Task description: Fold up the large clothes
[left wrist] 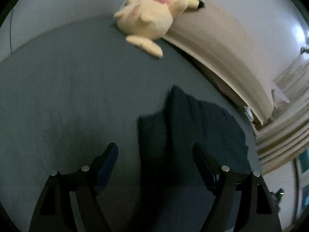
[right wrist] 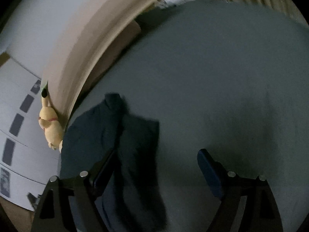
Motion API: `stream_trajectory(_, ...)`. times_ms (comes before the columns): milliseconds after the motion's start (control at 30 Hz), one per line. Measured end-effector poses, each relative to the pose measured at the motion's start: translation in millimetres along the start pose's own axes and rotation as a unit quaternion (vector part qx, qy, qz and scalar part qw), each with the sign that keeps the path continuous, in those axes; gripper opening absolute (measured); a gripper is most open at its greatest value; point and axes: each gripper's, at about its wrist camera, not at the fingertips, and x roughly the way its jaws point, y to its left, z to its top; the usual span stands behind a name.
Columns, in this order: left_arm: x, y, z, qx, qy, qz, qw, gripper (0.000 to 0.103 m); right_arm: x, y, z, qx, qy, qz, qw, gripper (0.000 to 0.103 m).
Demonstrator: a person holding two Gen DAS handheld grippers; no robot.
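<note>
— Both sets of fingers stand wide with nothing clamped: the left gripper (left wrist: 155, 154) has the dark garment (left wrist: 191, 127) showing in the gap between its fingers (left wrist: 108, 160), but the pads do not press on it.

— And the right one?

— Right gripper (right wrist: 158, 164) is spread as well. Its left finger (right wrist: 104, 166) overlaps the cloth's edge in the picture, while the other one (right wrist: 209, 172) hangs over bare sheet. Whether that left pad touches fabric cannot be told; the frames are dim and blurred.

— Where does the garment (right wrist: 115, 139) lie?

— On the grey-blue bed (left wrist: 67, 96), just ahead of both grippers, not far from the beige headboard (left wrist: 222, 44). It looks like a narrow, layered bundle with a raised corner at the far end and a darker flap on one side.

— So is the folding finished?

— Judging by its shape, at least some folds seem to be in: it is compact rather than spread out. But the edges look uneven, so a last fold or some tidying may remain. That is only a reading of the outline.

— Anything else on the bed?

— One yellow plush toy (left wrist: 150, 19) against the headboard, well apart from the cloth.
</note>
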Motion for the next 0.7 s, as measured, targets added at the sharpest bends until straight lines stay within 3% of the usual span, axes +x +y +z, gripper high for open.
stream_trajectory(67, 13, 2, -4, -0.009, 0.036, -0.038, 0.9986, 0.083, 6, 1, -9, -0.001, 0.021, 0.019, 1.000, 0.087)
stream_trajectory(167, 35, 0, -11, -0.017, 0.076, -0.032, 0.9965, 0.083, 22, 17, -20, -0.020, 0.052, 0.036, 0.998, 0.088)
stream_trajectory(267, 35, -10, -14, -0.002, 0.074, -0.043, 0.9963, 0.083, 33, 34, -27, -0.032, 0.081, 0.076, 0.993, 0.087)
stream_trajectory(300, 34, -16, -12, 0.010, 0.068, -0.055, 0.9962, 0.083, 37, 42, -30, -0.046, 0.092, 0.081, 0.991, 0.078)
stream_trajectory(333, 32, -22, -11, 0.033, 0.054, -0.048, 0.9968, 0.063, 40, 53, -33, -0.075, 0.095, 0.066, 0.990, 0.055)
stream_trajectory(367, 32, -29, -11, 0.059, 0.051, -0.018, 0.9968, 0.040, 40, 62, -35, -0.102, 0.091, 0.042, 0.990, 0.049)
stream_trajectory(400, 34, -34, -11, 0.073, 0.056, 0.003, 0.9958, 0.024, 38, 69, -36, -0.114, 0.082, 0.031, 0.990, 0.035)
stream_trajectory(433, 35, -35, -11, 0.069, 0.051, 0.006, 0.9963, 0.023, 34, 76, -36, -0.122, 0.074, 0.026, 0.989, 0.027)
stream_trajectory(500, 39, -36, -14, 0.071, 0.043, 0.013, 0.9965, 0.021, 26, 87, -39, -0.142, 0.055, 0.012, 0.988, 0.023)
stream_trajectory(700, 57, -37, -17, 0.058, 0.046, 0.026, 0.9970, 0.026, 47, 72, -42, -0.125, 0.065, -0.014, 0.990, 0.028)
